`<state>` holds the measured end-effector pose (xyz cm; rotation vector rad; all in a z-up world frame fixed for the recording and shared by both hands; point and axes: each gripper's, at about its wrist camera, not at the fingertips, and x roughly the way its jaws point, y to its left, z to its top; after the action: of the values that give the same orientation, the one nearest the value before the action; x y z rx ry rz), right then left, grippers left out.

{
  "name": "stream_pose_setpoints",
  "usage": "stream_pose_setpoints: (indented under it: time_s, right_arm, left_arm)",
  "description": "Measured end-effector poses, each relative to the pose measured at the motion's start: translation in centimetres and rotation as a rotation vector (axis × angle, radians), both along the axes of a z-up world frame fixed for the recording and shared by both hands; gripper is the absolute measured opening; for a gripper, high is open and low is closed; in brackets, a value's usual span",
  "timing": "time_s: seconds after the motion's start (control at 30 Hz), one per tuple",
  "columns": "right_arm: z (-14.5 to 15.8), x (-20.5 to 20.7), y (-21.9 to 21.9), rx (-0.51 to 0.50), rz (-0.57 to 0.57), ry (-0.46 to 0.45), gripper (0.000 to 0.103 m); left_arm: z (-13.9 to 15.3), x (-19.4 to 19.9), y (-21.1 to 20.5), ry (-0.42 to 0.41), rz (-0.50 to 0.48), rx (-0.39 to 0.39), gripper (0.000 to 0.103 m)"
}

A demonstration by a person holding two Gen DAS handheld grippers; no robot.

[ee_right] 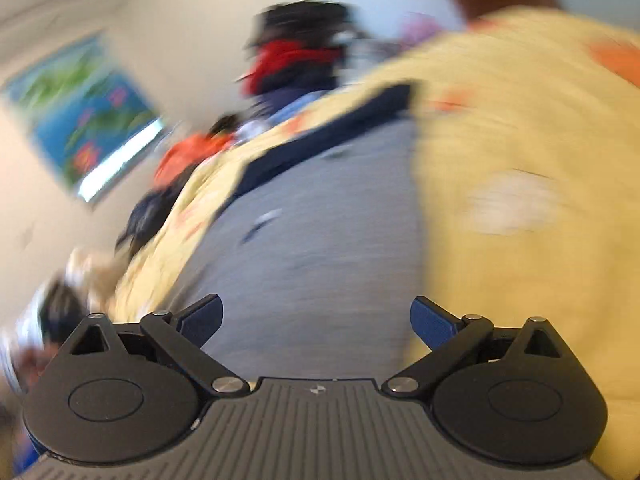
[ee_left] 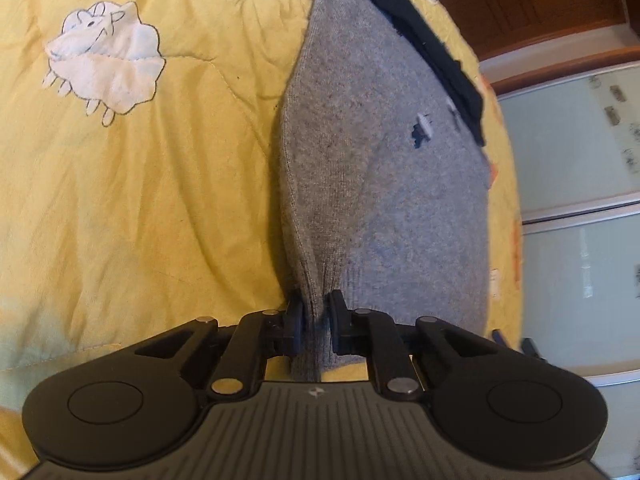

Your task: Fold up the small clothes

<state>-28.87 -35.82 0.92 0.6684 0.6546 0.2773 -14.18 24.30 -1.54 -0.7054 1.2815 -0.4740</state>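
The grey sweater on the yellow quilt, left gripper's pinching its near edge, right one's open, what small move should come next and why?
Probably bring the right gripper down onto the grey sweater's near edge beside the left gripper and close it. The left is shut on a bunched fold of the knit, while the right stands open with nothing between its fingers, over the sweater lying on the yellow quilt. Two grips would let the fold lift evenly.

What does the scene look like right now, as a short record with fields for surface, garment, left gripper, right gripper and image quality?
surface: yellow quilt with a sheep patch
garment: grey knit with a dark band, lying on the quilt
left gripper: fingers closed on a pinched fold at the knit's near edge
right gripper: fingers wide apart, nothing between them, over the knit
image quality: left view sharp, right view motion-blurred
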Motion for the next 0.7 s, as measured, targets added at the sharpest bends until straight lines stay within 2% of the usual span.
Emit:
stream_pose_setpoints:
  time_s: [0.1,0.17,0.23,0.3,0.37,0.43,0.47,0.63,0.7]
  right_arm:
    - [-1.7,-0.4,-3.1,0.18,-0.009,0.027,0.085]
    - [-2.4,-0.1,-2.7,0.259,-0.005,0.039,0.081]
    - [-2.3,0.4,-2.2,0.253,0.002,0.062,0.081]
    - [-2.2,0.9,-1.2,0.252,0.03,0.093,0.075]
    - [-2.7,1.5,0.4,0.222,0.046,0.151,0.042]
    - [-3.2,1.8,1.7,0.172,0.037,0.185,0.024]
    - [-3.4,1.7,2.0,0.188,0.029,0.19,0.019]
    - [-1.7,1.1,3.8,0.114,0.038,0.157,0.013]
    - [-0.6,0.9,3.9,0.112,0.03,0.122,0.013]
  left_arm:
    - [-0.5,-0.4,0.9,-0.007,0.02,-0.05,0.013]
    - [-0.6,-0.6,1.7,-0.01,0.042,-0.091,0.013]
    - [-0.8,-0.6,2.3,-0.014,0.057,-0.128,0.013]
    - [-0.9,-0.6,2.9,-0.014,0.073,-0.145,0.013]
    - [-1.3,-0.5,3.3,-0.011,0.074,-0.164,0.013]
    - [-1.7,-0.5,3.4,-0.012,0.069,-0.156,0.013]
    - [-2.0,-0.4,3.4,-0.009,0.066,-0.167,0.013]
    - [-2.0,-0.2,2.8,-0.04,0.034,-0.166,0.013]
    - [-1.9,0.1,2.6,-0.048,0.027,-0.198,0.013]
